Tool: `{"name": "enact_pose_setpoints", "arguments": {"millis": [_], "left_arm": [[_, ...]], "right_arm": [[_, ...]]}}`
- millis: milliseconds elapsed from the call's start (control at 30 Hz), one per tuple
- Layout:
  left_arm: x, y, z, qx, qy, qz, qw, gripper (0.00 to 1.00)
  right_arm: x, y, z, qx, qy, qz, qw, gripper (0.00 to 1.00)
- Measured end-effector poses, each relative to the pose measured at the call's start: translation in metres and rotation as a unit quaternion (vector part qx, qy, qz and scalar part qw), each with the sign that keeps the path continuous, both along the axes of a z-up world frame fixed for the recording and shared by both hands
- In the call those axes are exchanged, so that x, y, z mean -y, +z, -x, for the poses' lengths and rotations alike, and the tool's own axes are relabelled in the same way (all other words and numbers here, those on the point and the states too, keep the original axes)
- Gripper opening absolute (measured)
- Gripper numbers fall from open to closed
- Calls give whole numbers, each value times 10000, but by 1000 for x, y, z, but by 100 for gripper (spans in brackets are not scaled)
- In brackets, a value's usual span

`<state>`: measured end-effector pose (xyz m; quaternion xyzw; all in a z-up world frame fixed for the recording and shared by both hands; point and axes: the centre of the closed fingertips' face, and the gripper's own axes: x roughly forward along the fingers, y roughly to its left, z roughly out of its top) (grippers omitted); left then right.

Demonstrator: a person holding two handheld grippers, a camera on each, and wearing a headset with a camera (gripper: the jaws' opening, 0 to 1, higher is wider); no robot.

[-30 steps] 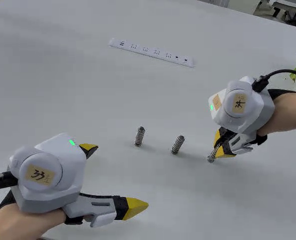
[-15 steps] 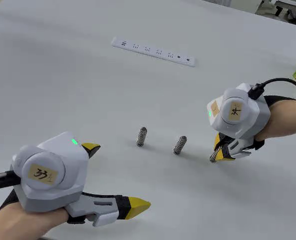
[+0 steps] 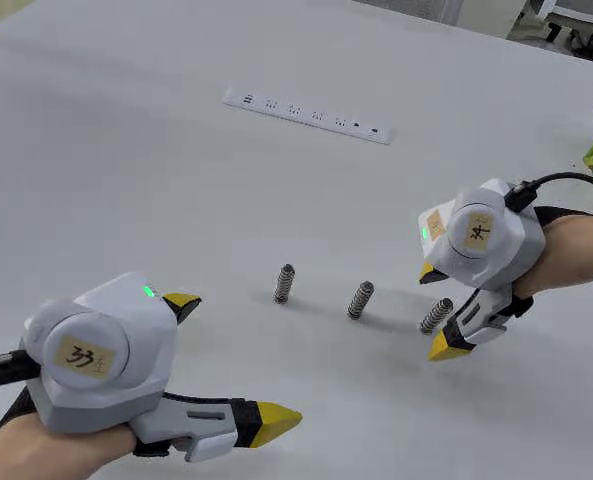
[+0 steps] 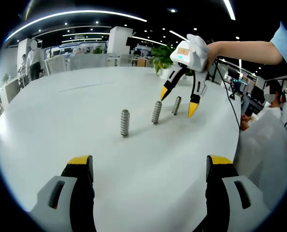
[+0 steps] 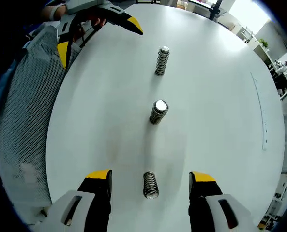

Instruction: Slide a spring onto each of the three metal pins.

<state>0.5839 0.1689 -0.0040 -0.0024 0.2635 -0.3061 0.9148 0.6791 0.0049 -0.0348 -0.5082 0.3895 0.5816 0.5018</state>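
The pins [image 5: 160,104] are sitting almost wholly hidden inside three springs [image 3: 360,300], which are standing in a row well apart from the power strip [image 3: 306,113], on its near side. The right gripper [image 3: 434,312] is gaping wide, straddling the end spring [image 3: 436,315] without touching it. The left gripper [image 3: 231,358], farther from the strip, is hanging open and empty.

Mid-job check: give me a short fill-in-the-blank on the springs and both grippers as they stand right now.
1. The row on the table holds ____ upright springs.
2. The right gripper has its jaws ____, one on each side of the end spring.
3. The left gripper is open and holds ____.

Missing words: three; open; nothing.
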Motion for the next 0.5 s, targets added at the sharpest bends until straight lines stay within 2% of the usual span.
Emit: {"name": "enact_pose_setpoints", "arguments": {"millis": [67, 300, 500], "left_arm": [[0, 0, 0, 3, -4, 0, 10000, 96], [0, 3, -1, 27, -19, -4, 10000, 96], [1, 6, -2, 62, -30, -11, 10000, 96]], "right_arm": [[-2, 1, 0, 27, -66, -116, 9999, 75], [0, 4, 2, 69, -302, -420, 9986, 99], [3, 9, 5, 43, -492, -598, 9970, 99]]}}
